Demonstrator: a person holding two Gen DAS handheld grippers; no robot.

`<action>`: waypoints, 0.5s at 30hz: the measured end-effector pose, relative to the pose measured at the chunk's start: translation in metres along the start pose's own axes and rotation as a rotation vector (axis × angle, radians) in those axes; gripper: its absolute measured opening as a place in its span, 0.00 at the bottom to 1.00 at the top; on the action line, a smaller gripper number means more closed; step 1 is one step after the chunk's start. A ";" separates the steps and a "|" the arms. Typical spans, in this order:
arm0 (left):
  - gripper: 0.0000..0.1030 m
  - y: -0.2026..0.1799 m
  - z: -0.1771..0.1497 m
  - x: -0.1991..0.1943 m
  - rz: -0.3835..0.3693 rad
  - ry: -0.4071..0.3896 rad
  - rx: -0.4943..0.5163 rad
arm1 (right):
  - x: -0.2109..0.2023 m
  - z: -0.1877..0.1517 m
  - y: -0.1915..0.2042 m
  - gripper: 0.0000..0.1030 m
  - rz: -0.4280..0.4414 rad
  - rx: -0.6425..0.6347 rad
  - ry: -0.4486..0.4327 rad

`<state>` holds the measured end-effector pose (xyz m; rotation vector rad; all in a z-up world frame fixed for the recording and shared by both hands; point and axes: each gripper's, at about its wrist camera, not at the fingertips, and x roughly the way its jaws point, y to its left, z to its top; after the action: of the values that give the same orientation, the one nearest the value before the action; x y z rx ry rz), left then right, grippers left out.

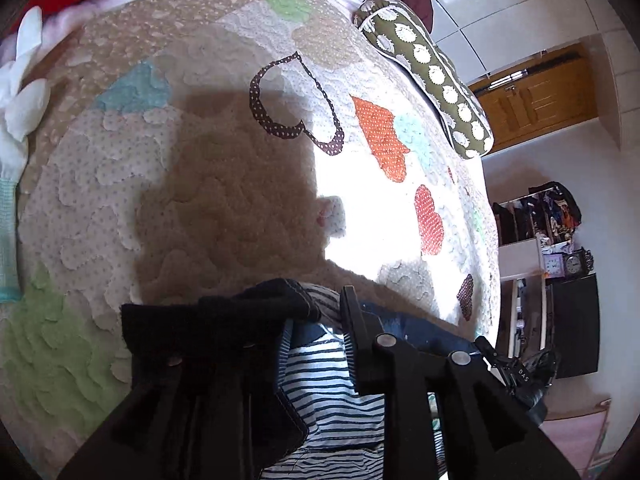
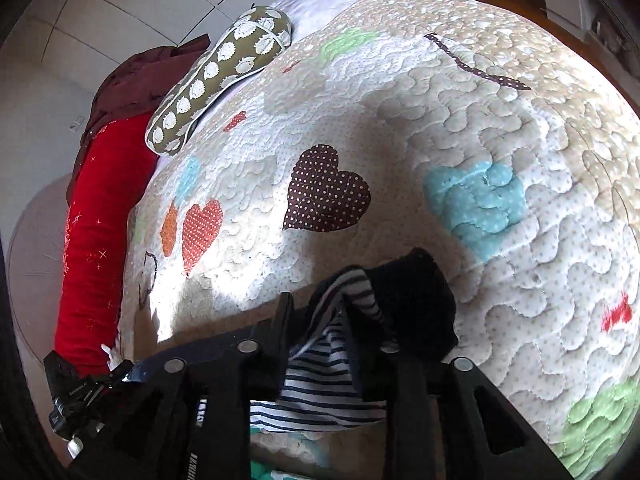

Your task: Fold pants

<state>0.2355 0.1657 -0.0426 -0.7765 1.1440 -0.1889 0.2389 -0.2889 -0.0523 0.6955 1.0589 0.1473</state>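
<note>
Left gripper [image 1: 320,312] jaws narrow, striped pants [image 1: 324,392] bunched between them; right gripper [image 2: 320,312] jaws part-open, dark waistband draped over one finger [image 2: 412,308]; quilt [image 2: 500,280] beyond.

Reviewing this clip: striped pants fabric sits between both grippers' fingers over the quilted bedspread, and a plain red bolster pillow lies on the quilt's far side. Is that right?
Not quite. The bolster pillow on the quilt is olive green with white round prints, as the right wrist view shows; the red thing is a cushion past the quilt's edge. The rest holds: striped pants fabric lies between the fingers of the left gripper and right gripper.
</note>
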 end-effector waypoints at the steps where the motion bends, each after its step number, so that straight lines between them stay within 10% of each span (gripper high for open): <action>1: 0.22 0.003 0.001 -0.002 -0.025 -0.002 -0.011 | 0.001 0.005 -0.001 0.47 0.025 0.015 -0.011; 7: 0.44 0.007 0.009 -0.019 -0.132 -0.042 -0.090 | -0.023 0.013 -0.001 0.58 -0.018 0.029 -0.134; 15: 0.49 -0.014 0.007 -0.061 -0.054 -0.138 -0.013 | -0.043 -0.003 -0.007 0.63 -0.145 -0.052 -0.147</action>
<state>0.2184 0.1898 0.0131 -0.8198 0.9950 -0.1710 0.2137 -0.3115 -0.0253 0.5717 0.9574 -0.0021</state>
